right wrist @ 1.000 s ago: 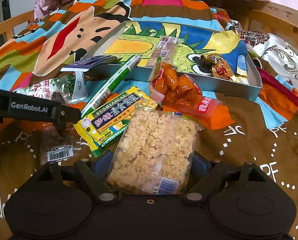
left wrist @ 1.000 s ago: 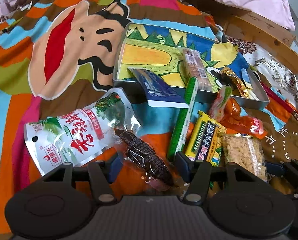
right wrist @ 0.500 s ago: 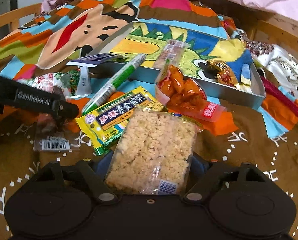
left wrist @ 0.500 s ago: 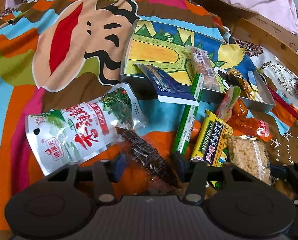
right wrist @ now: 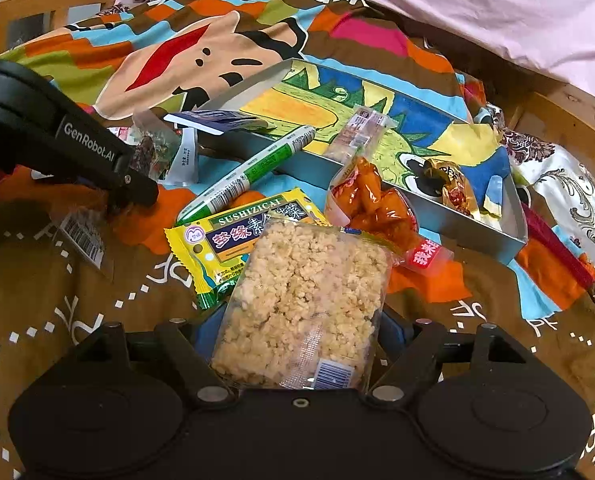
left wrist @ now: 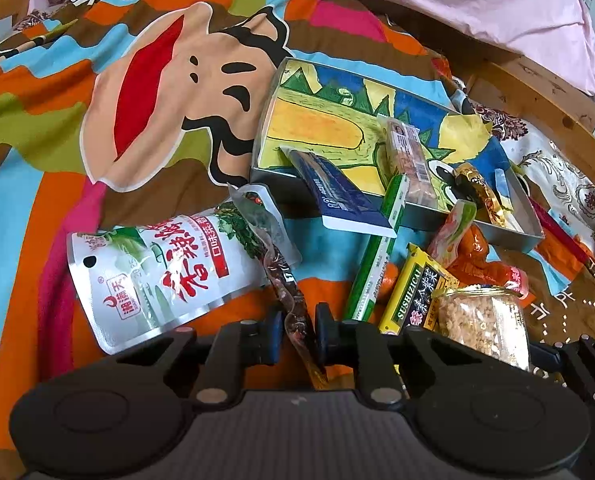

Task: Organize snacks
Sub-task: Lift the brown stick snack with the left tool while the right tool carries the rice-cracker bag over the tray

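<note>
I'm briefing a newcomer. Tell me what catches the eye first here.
A bright cartoon blanket covers the bed, with a dinosaur-print tray lying on it and snack packets heaped against the tray's near edge. The left gripper is closing on a dark snack packet. A clear bag of puffed rice sits between the right gripper's fingers.

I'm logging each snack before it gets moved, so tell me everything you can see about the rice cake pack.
The rice cake pack is a clear plastic wrapper filled with pale, crumbly puffed grains, with a blue barcode label near its close end. It lies tilted between the fingers of the right gripper, whose jaws stand wide at its sides. Its far end rests over the yellow pack and against the orange pack, outside the tray.
</note>
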{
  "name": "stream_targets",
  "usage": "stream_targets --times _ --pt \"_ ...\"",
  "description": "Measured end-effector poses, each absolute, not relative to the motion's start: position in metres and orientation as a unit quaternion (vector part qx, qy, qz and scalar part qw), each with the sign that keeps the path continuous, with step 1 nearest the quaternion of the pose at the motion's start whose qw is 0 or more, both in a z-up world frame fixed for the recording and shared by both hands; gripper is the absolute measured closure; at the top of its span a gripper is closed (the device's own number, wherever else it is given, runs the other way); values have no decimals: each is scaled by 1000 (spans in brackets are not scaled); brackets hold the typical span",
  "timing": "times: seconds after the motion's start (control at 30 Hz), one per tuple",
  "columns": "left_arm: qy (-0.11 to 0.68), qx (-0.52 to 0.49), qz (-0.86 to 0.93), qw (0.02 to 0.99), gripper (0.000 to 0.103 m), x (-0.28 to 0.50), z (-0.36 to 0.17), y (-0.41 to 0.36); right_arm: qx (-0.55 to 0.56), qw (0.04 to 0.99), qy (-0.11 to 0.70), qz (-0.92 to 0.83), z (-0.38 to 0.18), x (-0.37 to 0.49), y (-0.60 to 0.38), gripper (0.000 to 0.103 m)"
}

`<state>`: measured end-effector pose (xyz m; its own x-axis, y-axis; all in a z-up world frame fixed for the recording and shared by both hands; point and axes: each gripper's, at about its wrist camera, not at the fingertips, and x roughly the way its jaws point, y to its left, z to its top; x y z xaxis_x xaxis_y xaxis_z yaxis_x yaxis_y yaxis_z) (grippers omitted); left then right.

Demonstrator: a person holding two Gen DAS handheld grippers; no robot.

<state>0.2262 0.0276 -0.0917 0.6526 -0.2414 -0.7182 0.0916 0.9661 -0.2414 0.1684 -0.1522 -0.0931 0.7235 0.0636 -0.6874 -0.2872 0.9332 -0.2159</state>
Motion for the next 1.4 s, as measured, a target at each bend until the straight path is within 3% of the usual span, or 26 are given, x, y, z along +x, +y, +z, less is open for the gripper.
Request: stream_targets --times 0.2,0.67,1.07,1.4 --pt "390 -110 -103 909 91 219 -82 28 -187 917 339 99 -92 164 -147 26" --pt "346 -111 -135 922 91 196 -58 18 -244 924 281 86 -81 155 -142 26" --pt "290 -107 -140 941 91 198 -41 11 -221 945 232 65 -39 165 -164 26" --pt "250 -123 -138 951 91 241 -13 3 -296 944 123 78 -14 217 -183 26"
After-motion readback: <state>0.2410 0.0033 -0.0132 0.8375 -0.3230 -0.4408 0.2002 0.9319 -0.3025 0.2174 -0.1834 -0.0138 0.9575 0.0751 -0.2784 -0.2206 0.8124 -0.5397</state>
